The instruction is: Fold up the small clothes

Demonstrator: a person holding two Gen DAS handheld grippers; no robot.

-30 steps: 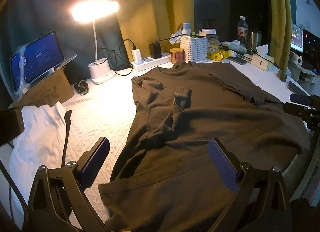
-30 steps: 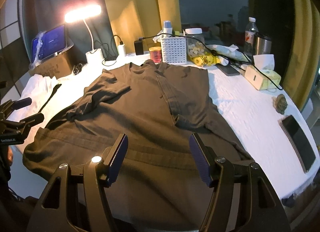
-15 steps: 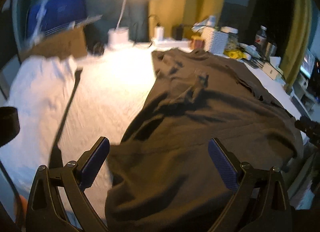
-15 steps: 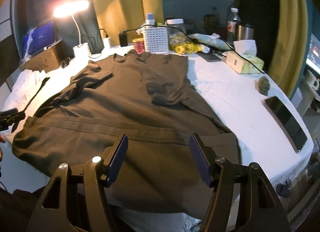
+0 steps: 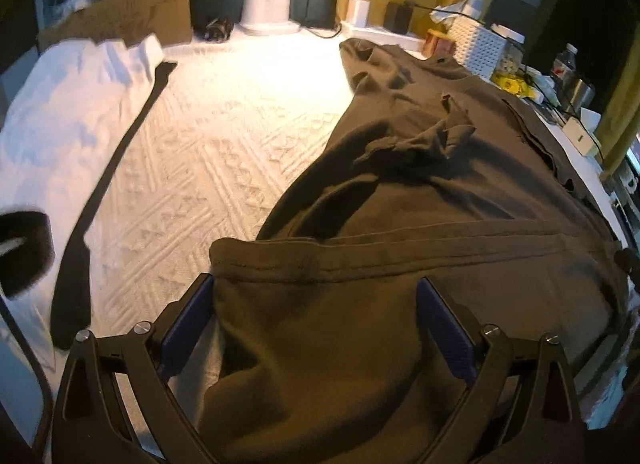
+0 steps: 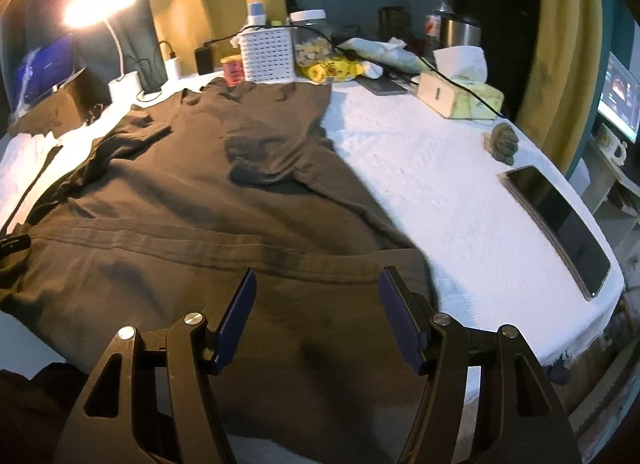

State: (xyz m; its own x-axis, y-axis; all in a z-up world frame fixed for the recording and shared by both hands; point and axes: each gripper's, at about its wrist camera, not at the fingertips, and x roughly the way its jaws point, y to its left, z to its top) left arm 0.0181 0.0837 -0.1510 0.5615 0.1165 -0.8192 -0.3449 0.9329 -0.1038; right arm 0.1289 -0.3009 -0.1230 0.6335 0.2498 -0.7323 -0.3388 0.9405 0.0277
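Note:
A dark brown T-shirt (image 5: 420,200) lies spread on the white-covered table (image 5: 224,152), collar at the far end, both sleeves folded inward, the hem hanging over the near edge. My left gripper (image 5: 316,304) is open just above the hem's left corner, its left pad beside the cloth edge. In the right wrist view the same T-shirt (image 6: 192,200) fills the left and middle of the table (image 6: 448,200). There my right gripper (image 6: 318,296) is open over the hem near its right corner. Neither gripper holds cloth.
White cloth (image 5: 68,120) with a black strap (image 5: 104,184) lies at the left. Along the back stand a lamp (image 6: 120,44), white basket (image 6: 266,56), jars, bottles and a tissue box (image 6: 460,98). A phone (image 6: 560,224) and a small green object (image 6: 502,142) lie at the right.
Both grippers have come down and closer to the near hem. The left one rolled and shifted towards the hem's left corner, the right one towards its right corner. Both stayed open.

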